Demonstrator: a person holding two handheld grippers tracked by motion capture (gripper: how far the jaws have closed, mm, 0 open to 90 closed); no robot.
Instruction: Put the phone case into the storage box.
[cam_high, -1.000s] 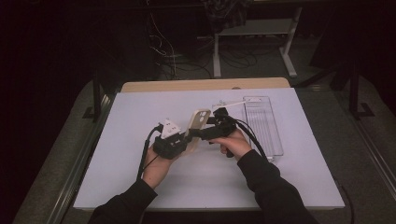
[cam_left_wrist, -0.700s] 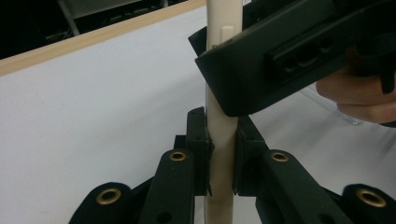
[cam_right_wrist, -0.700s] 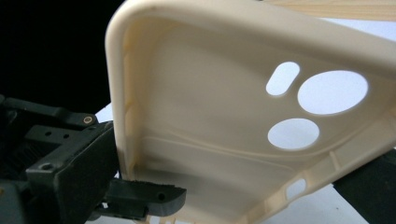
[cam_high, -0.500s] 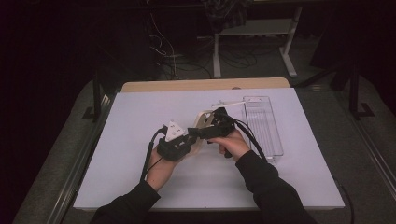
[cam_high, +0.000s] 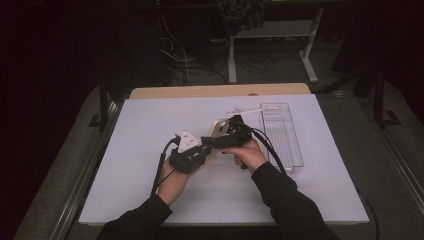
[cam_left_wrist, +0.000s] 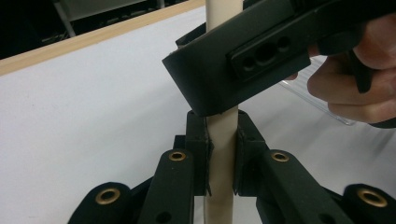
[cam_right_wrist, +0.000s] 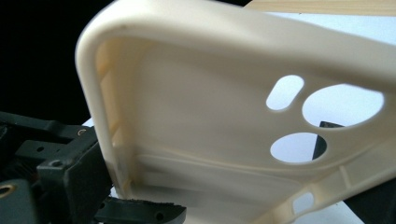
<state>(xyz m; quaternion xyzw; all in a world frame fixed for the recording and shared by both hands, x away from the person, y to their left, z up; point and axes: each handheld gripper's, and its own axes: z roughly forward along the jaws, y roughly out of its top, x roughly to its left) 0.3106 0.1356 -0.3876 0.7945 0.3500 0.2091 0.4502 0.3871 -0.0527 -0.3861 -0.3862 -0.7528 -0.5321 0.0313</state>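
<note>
A cream phone case (cam_high: 218, 131) with round camera cut-outs is held up over the white mat between both grippers. My left gripper (cam_high: 207, 146) is shut on the case's thin edge (cam_left_wrist: 223, 154), one pad on each side. My right gripper (cam_high: 214, 139) comes in from the right and crosses just above the left one. One of its fingers (cam_left_wrist: 243, 60) lies across the case. In the right gripper view the hollow inside of the case (cam_right_wrist: 196, 116) is very close, with a black jaw under its rim and another behind a cut-out.
A clear plastic tray (cam_high: 282, 135) lies on the white mat (cam_high: 150, 125) just right of the hands. A wooden board edge (cam_high: 215, 91) runs along the mat's far side. Dark floor, cables and a stand lie beyond the table.
</note>
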